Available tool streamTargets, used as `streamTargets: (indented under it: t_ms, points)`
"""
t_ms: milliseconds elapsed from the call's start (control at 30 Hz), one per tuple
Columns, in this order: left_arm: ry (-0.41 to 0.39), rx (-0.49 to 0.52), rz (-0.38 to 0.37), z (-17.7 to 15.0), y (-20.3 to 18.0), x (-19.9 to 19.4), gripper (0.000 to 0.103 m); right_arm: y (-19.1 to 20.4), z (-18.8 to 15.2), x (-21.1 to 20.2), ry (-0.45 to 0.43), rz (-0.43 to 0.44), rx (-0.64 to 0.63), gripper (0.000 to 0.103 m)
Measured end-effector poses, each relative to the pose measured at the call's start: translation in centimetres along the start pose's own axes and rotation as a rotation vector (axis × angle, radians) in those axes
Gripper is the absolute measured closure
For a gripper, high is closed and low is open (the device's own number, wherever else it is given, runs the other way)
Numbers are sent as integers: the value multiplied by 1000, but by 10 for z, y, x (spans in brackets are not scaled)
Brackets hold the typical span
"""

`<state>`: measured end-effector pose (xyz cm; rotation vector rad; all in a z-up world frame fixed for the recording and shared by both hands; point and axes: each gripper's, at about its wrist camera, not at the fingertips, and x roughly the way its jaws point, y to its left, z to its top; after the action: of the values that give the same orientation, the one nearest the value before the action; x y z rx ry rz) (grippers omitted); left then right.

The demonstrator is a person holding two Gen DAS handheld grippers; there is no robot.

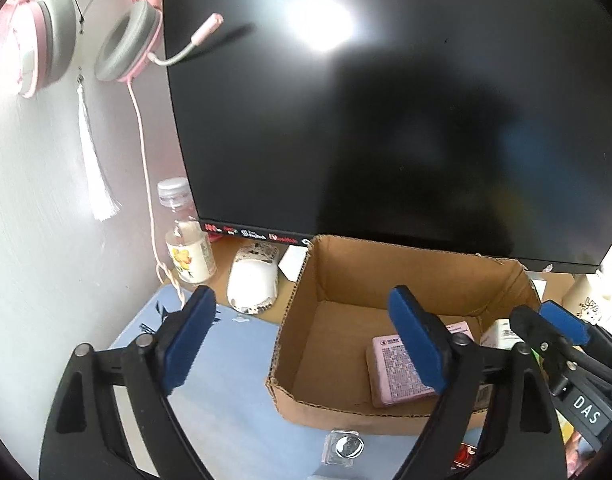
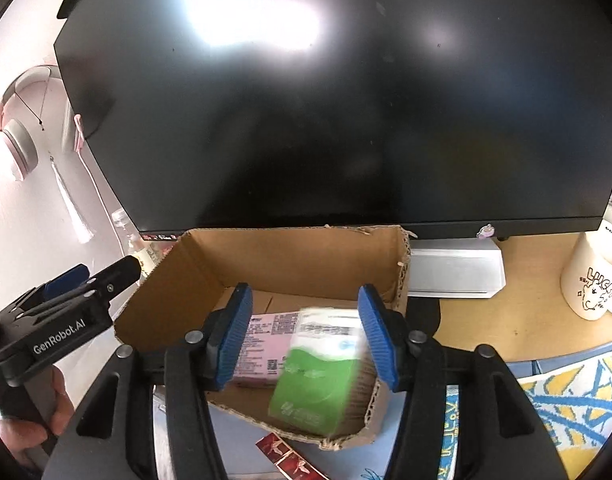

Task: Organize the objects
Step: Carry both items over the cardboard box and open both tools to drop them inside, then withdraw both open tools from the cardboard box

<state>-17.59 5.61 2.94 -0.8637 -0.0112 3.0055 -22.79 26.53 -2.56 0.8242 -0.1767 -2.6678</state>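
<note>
The left tool (image 1: 306,336) stands wide, its blue pads spread apart with nothing pressed between them, one finger over the pale blue mat (image 1: 226,380) and the other over the open brown cardboard box (image 1: 302,344). Down in that box lies a flat pink packet with printed text (image 1: 390,372), resting on the box floor toward the near side.

Over on the right wrist view, the right tool (image 2: 302,336) hangs above the same cardboard box (image 2: 178,280), jaws parted, and a green and white carton (image 2: 318,364) shows blurred between the pads, tilted, inside the box; neither pad seems to be pressing on it. The pink packet (image 2: 266,344) sits just beside the carton, on its left.

The box stands on the counter (image 2: 486,328) right in front of a large black monitor (image 2: 346,120), screen dark. A white mouse (image 1: 252,286) and a clear bottle with a yellow label (image 1: 188,240) sit left of the box, and a pink and grey headset (image 1: 86,28) hangs on the wall. A white mug with a doodle (image 2: 594,284) stands at far right.
</note>
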Motion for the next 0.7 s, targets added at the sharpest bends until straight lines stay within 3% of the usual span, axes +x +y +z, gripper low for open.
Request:
streamTargets:
  t_ms: [133,400,700]
  points:
    - [-12,-20,17,1,4,-6,0,11,1,-7,-9,-1,-25,34]
    - [-40,-62,11,2,15,-19,0,24,-1,-30,-75,-33,-79,2]
    - [-72,-45,36,-2,21,-42,0,21,-12,-57,-68,-37,-90,0]
